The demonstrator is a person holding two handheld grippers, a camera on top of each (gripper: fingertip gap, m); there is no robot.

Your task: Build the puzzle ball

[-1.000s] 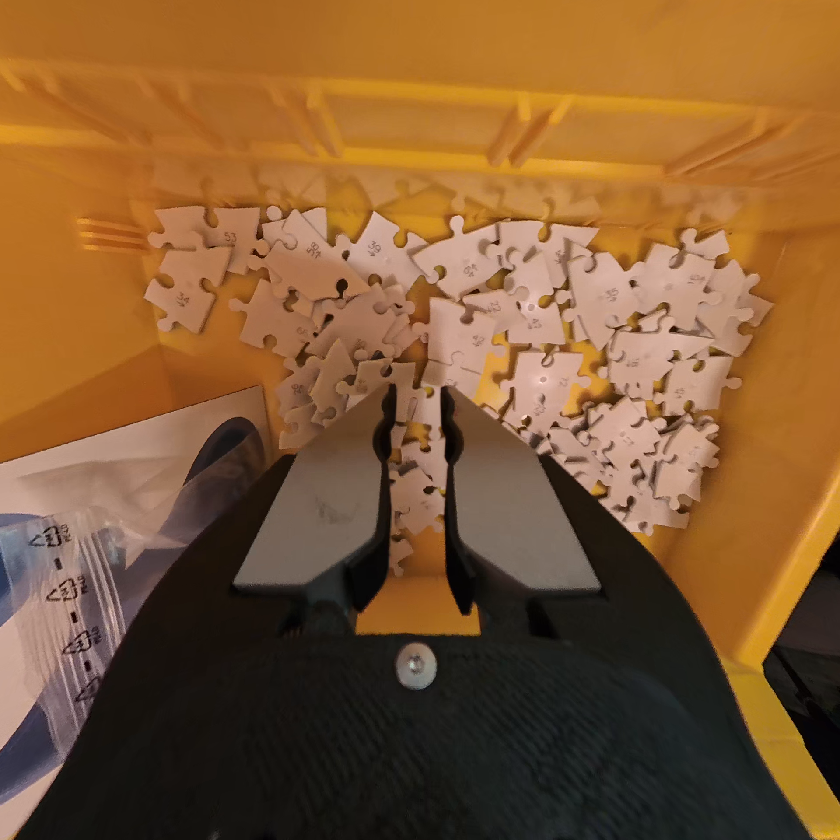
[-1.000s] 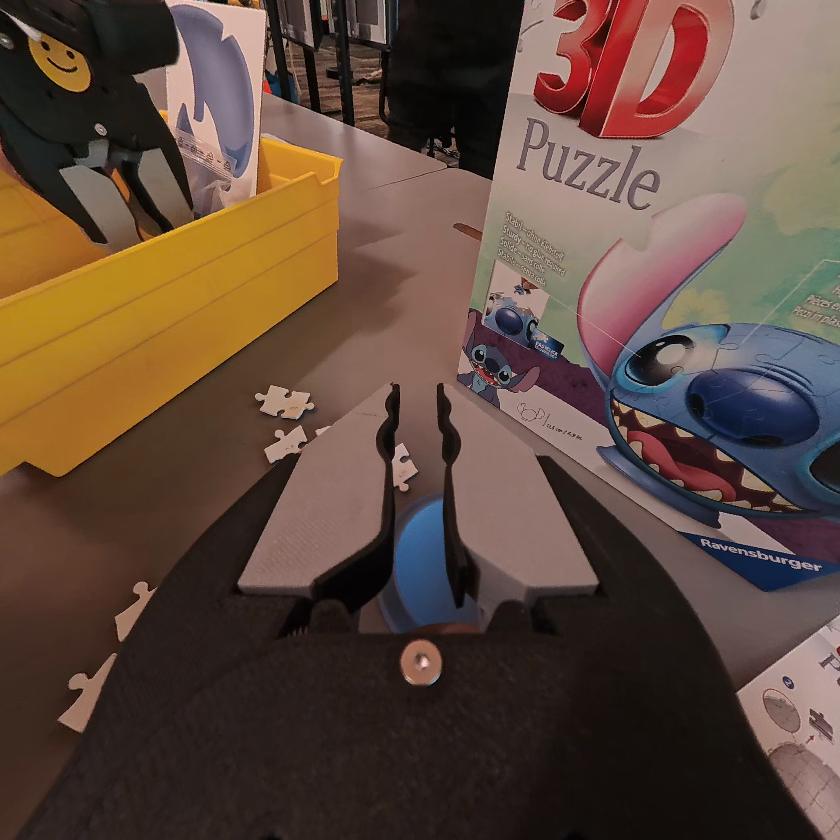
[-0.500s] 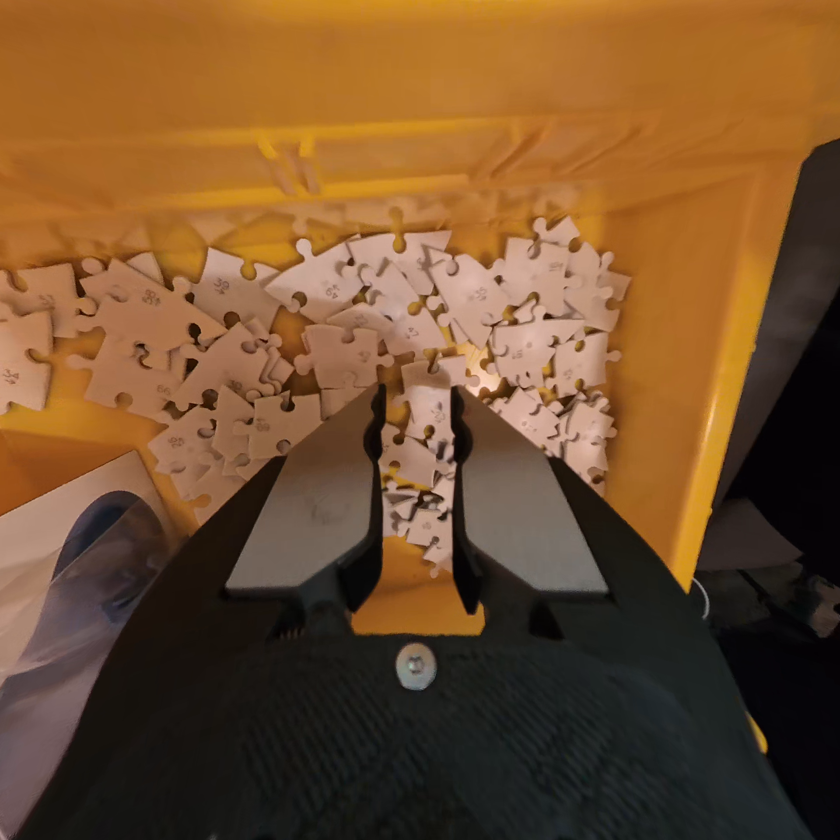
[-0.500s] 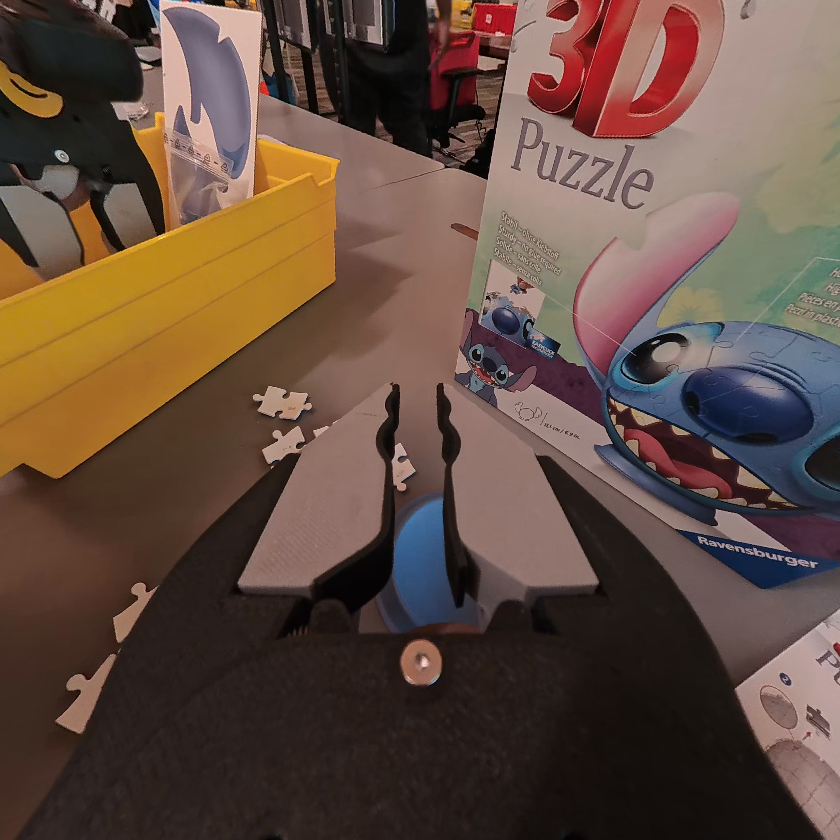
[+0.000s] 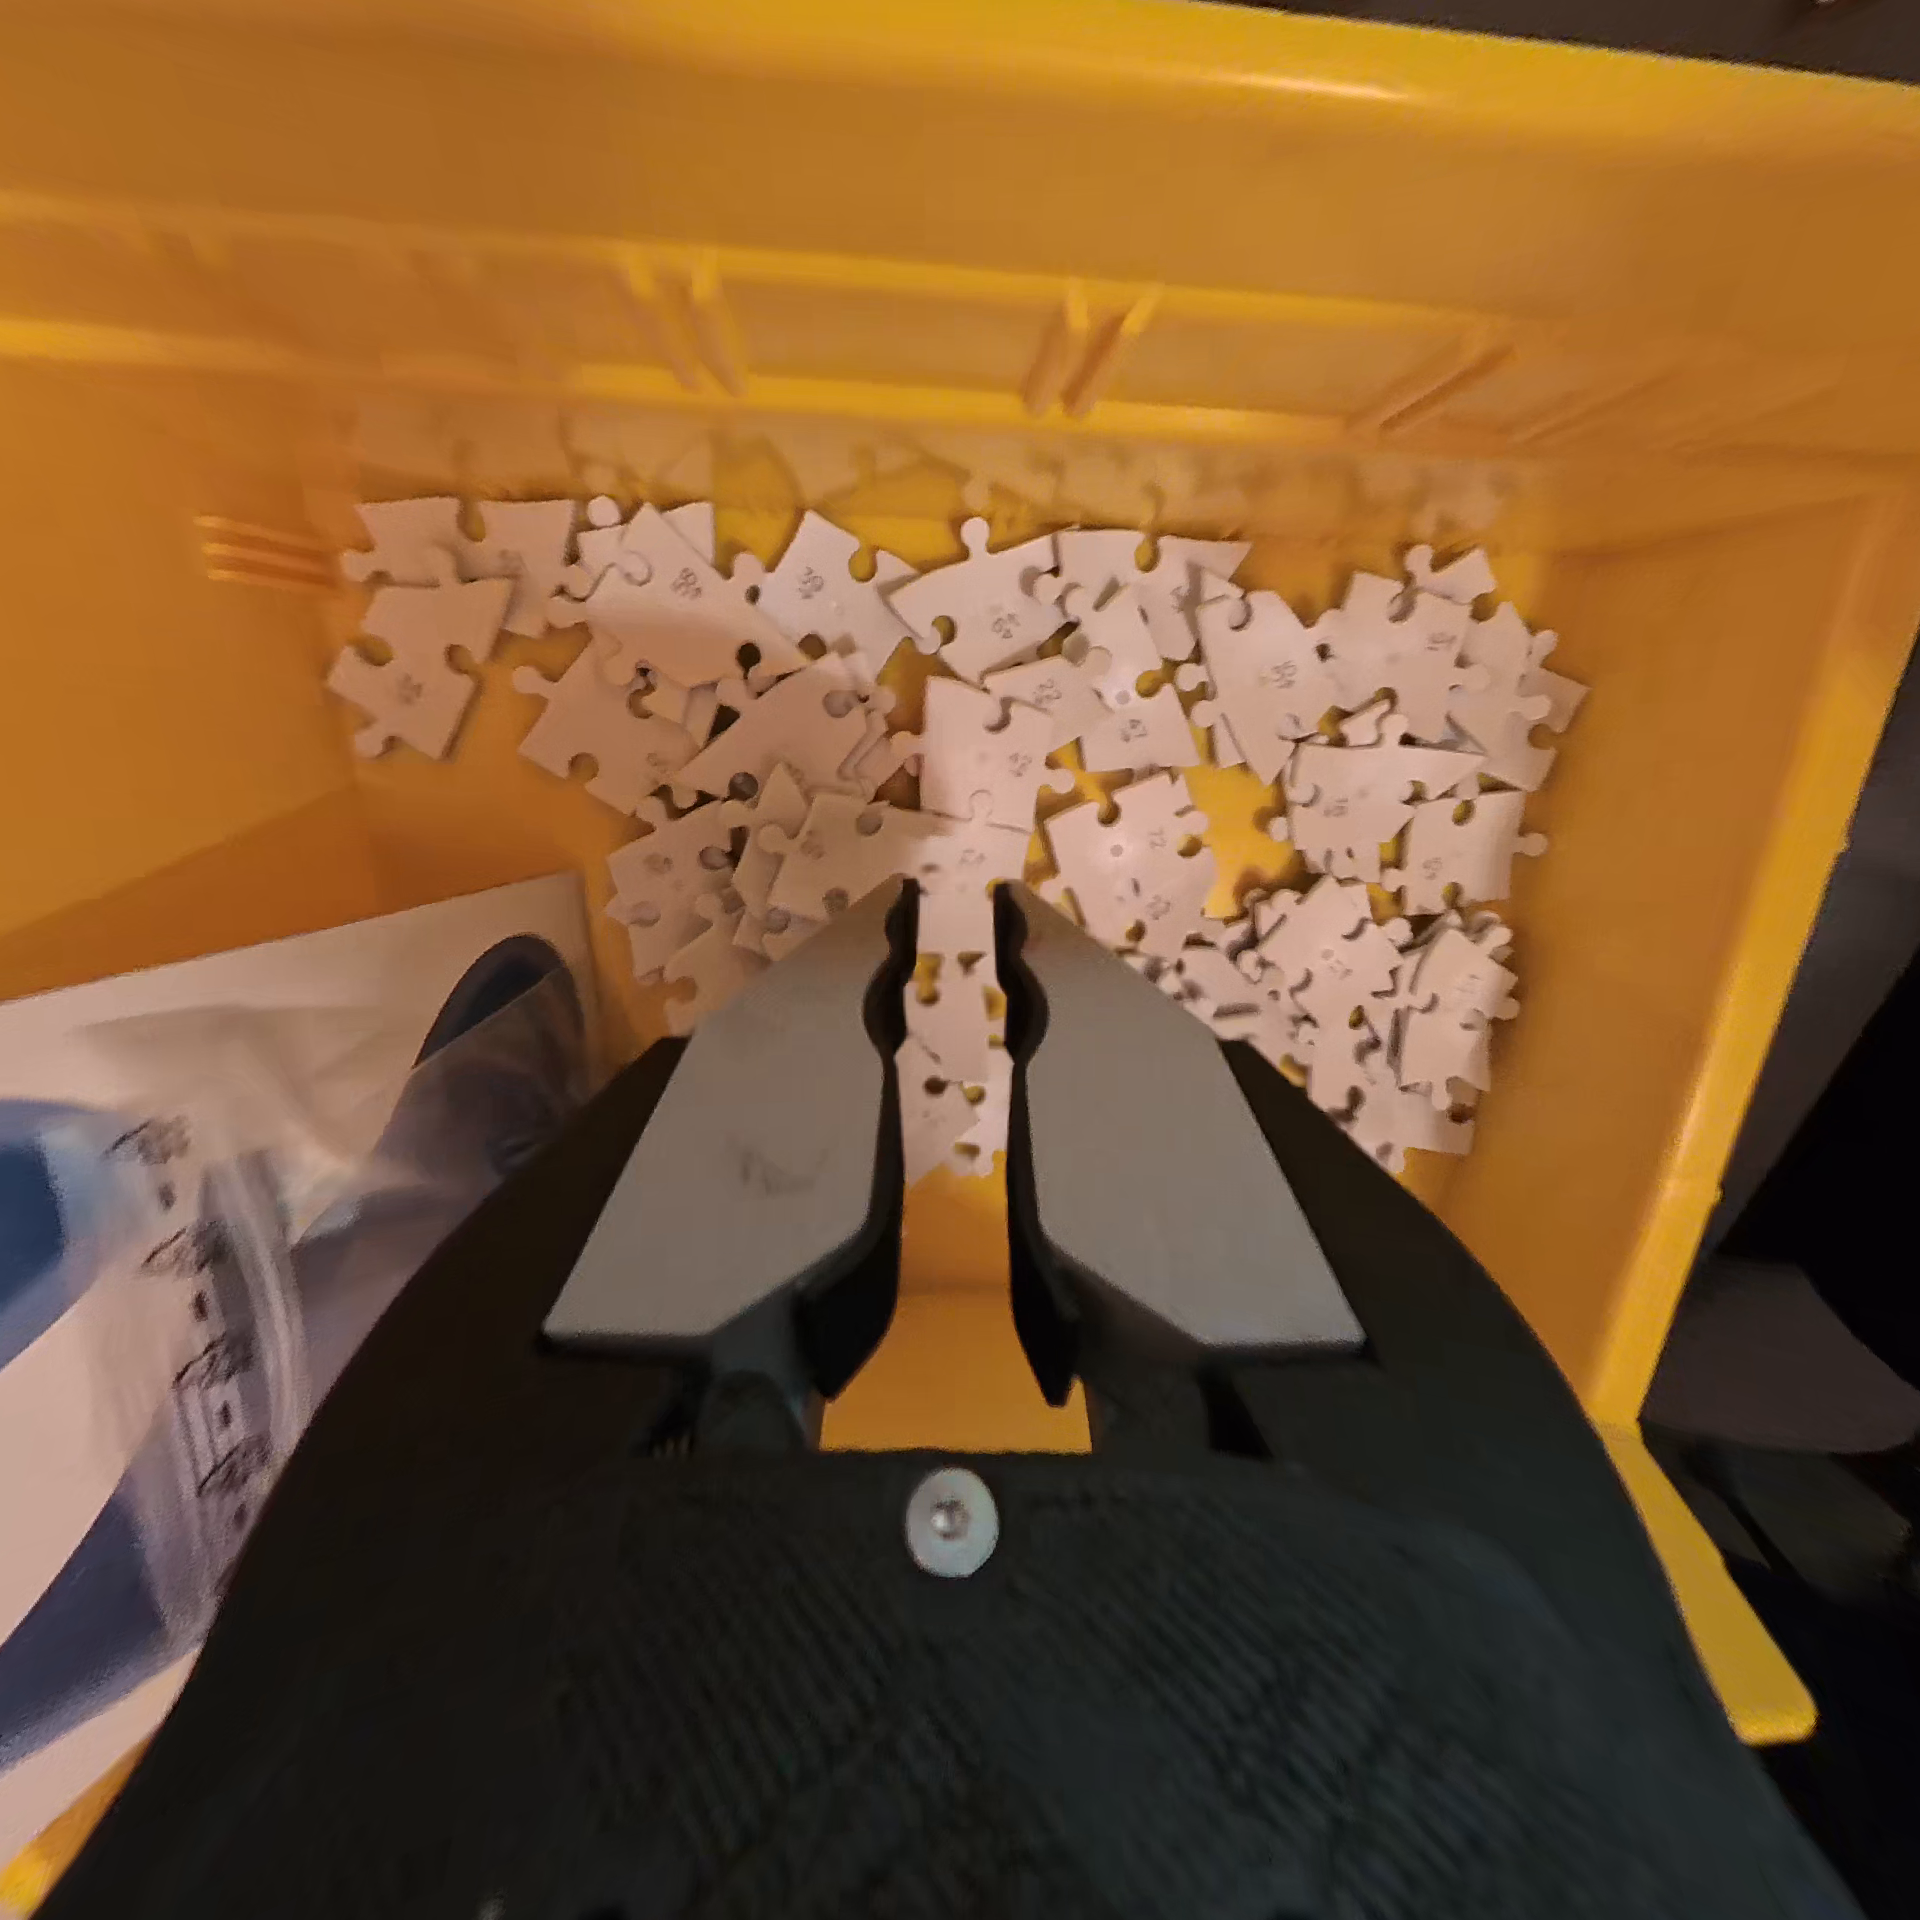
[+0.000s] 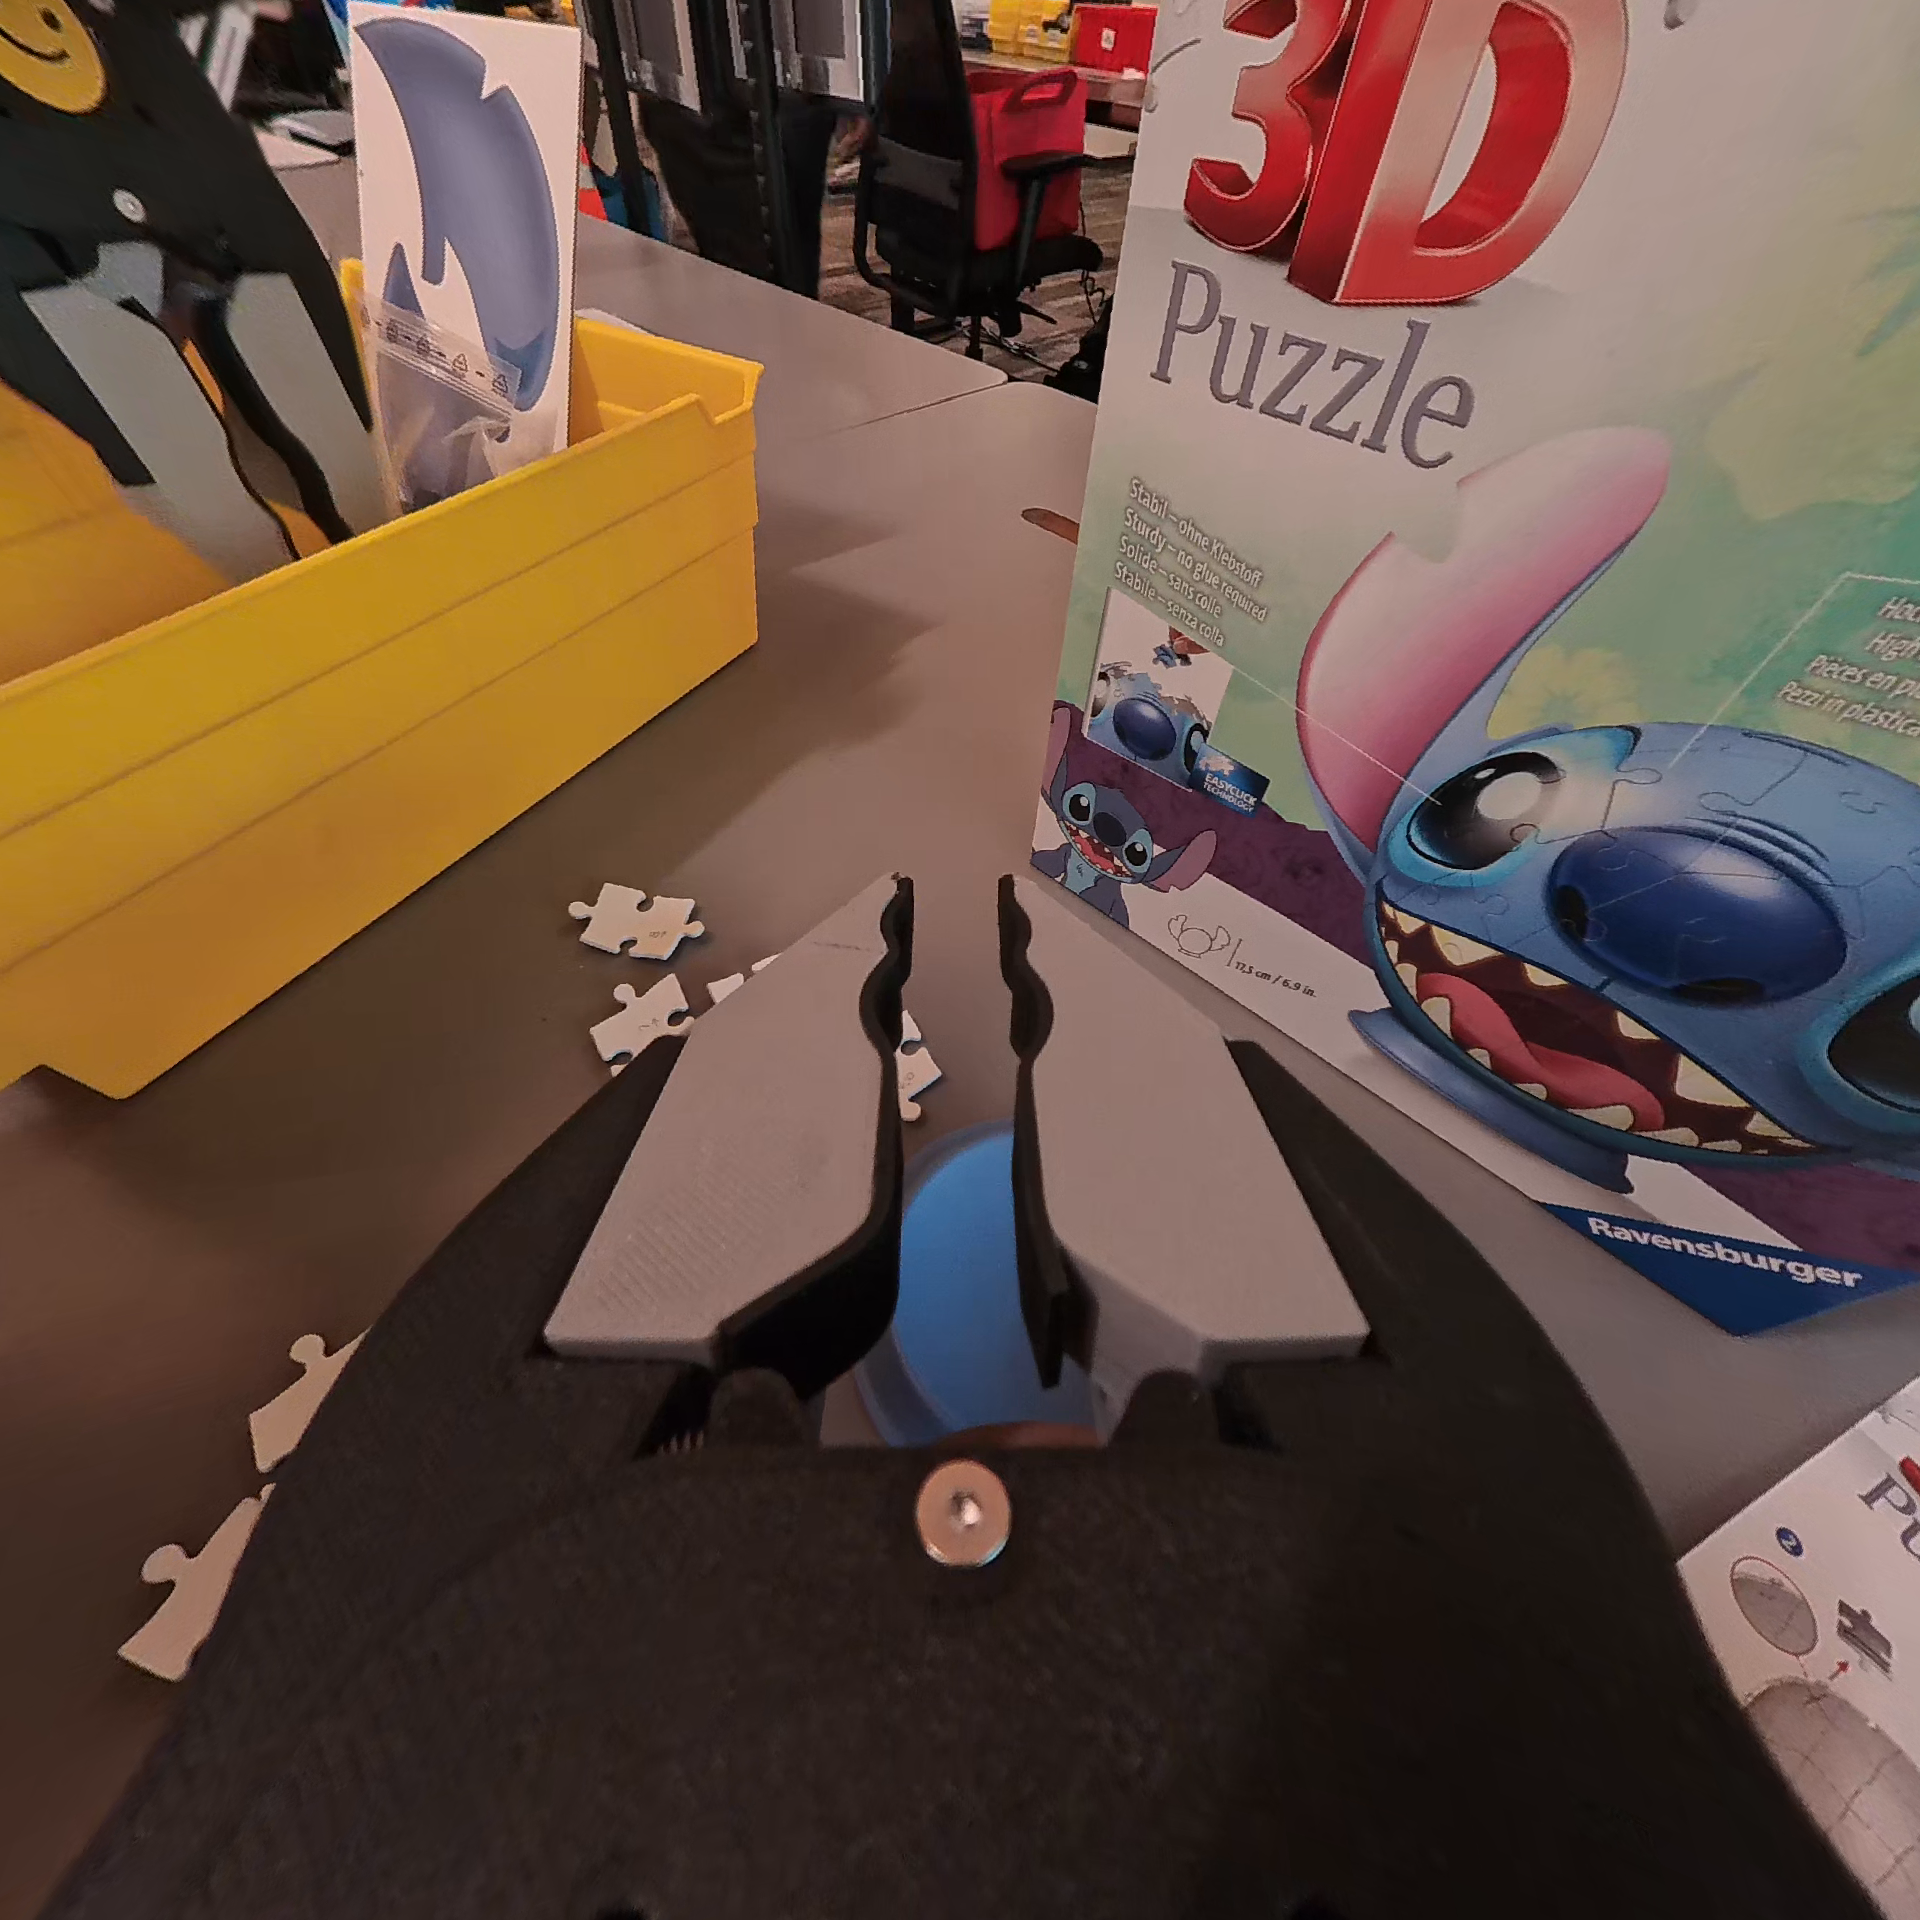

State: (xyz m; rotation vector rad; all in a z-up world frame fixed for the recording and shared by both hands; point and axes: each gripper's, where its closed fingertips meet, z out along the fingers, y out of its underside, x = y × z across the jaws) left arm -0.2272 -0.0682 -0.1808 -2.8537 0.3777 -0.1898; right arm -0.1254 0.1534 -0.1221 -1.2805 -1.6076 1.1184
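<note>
Several white puzzle pieces (image 5: pixel 987 748) lie face down in a heap at the far end of a yellow bin (image 5: pixel 935 312). My left gripper (image 5: pixel 956 899) hovers over the middle of the heap, jaws a little apart and empty. It also shows in the right wrist view (image 6: pixel 260 499), reaching down into the bin (image 6: pixel 364 707). My right gripper (image 6: pixel 954 894) is open and empty, low over the grey table. A blue round stand (image 6: pixel 956 1257) sits under its fingers. Loose white pieces (image 6: pixel 636 920) lie on the table just ahead and to the left.
The tall puzzle box (image 6: pixel 1507 623) stands upright close on the right. An instruction sheet (image 6: pixel 1829 1621) lies at the bottom right. A white card with a blue ear shape and a plastic bag (image 6: pixel 468 208) leans in the bin, and shows at the left in the left wrist view (image 5: pixel 260 1039). More pieces (image 6: pixel 192 1600) lie at the lower left.
My left gripper swung to the right end of the bin and has come back left over the middle of the heap. My right gripper has stayed in place.
</note>
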